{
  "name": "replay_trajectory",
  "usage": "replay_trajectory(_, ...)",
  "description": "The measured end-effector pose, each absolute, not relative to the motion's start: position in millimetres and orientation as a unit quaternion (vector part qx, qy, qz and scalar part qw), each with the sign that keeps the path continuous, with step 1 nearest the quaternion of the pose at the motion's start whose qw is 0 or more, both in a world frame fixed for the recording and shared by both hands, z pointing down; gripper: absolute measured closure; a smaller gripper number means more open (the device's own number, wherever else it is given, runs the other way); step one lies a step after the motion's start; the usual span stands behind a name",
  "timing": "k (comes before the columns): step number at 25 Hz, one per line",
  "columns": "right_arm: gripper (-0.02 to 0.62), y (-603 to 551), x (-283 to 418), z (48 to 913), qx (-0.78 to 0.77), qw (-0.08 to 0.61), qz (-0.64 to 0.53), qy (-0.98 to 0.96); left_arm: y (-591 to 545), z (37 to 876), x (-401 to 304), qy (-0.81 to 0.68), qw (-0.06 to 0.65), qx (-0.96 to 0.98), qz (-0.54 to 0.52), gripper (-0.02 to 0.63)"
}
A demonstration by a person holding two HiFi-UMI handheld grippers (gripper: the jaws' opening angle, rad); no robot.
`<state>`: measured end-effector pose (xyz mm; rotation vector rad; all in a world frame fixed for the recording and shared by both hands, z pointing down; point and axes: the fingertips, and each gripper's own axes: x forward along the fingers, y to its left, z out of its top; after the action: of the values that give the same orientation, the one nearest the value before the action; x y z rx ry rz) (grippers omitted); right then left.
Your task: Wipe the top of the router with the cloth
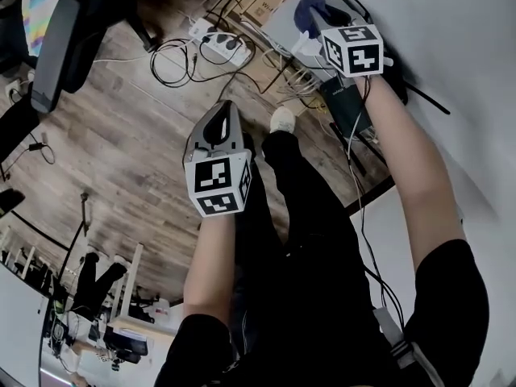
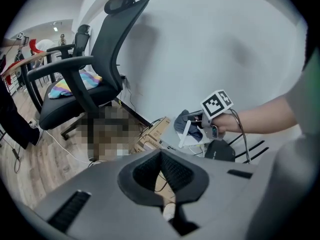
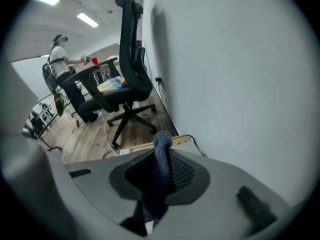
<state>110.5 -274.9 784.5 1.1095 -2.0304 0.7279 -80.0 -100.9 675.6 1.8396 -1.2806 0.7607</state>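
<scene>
The right gripper [image 3: 162, 169] clamps a dark blue ribbed cloth [image 3: 162, 144], bunched and poking past its jaws, beside the white router [image 2: 196, 139]. The left gripper [image 2: 161, 171] is clenched, empty.

Head view looks steeply down; both gripper views face outward, sharing the office chair [image 2: 117, 44].

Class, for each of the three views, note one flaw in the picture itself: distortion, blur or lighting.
Head view: fairly sharp, but the wooden floor tilts. Left gripper view: strong fisheye with black corners, the office chair bowed, a mosaic patch beneath it. Right gripper view: same dark fisheye rim; the cloth, close to the lens, looks slightly soft; ceiling lights show as bright strips.
</scene>
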Motion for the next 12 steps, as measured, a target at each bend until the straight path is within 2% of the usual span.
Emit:
replay_trajectory(4, 0.526, -264.1, 116.9, 811.5, 0.405, 0.427, 0.247, -0.770, -104.1, 678.7, -81.3, -0.502, 0.379, 0.718, 0.299, 0.603)
replay_trajectory(12, 0.526, -275.6, 146.8, 825.3, 0.408, 0.510, 0.179, -0.736, -107.4, 684.0, -83.0, -0.498, 0.378, 0.717, 0.308, 0.603)
